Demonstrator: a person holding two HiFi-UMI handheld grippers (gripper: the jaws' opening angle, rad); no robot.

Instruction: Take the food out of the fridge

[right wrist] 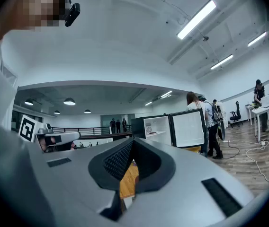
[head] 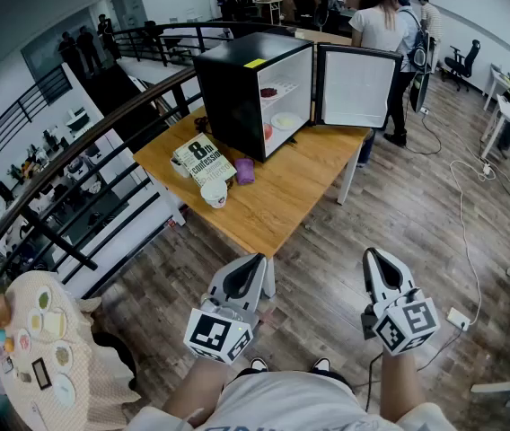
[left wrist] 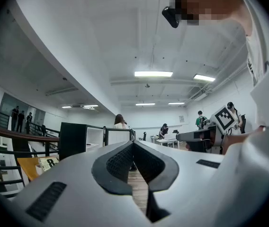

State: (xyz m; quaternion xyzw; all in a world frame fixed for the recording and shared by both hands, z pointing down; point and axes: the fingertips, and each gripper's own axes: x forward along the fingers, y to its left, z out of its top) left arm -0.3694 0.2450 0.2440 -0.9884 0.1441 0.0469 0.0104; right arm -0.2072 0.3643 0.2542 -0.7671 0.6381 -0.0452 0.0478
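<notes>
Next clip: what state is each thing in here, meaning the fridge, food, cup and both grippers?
Fridge: door swung wide open.
Food: inside the fridge, not yet taken.
Cup: upright on the table.
Left gripper: shut, empty.
Right gripper: shut, empty.

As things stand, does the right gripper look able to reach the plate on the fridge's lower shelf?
Probably not yet: the fridge door stands open, leaving the plate exposed, but the right gripper is shut and hangs well short of the table.
</notes>
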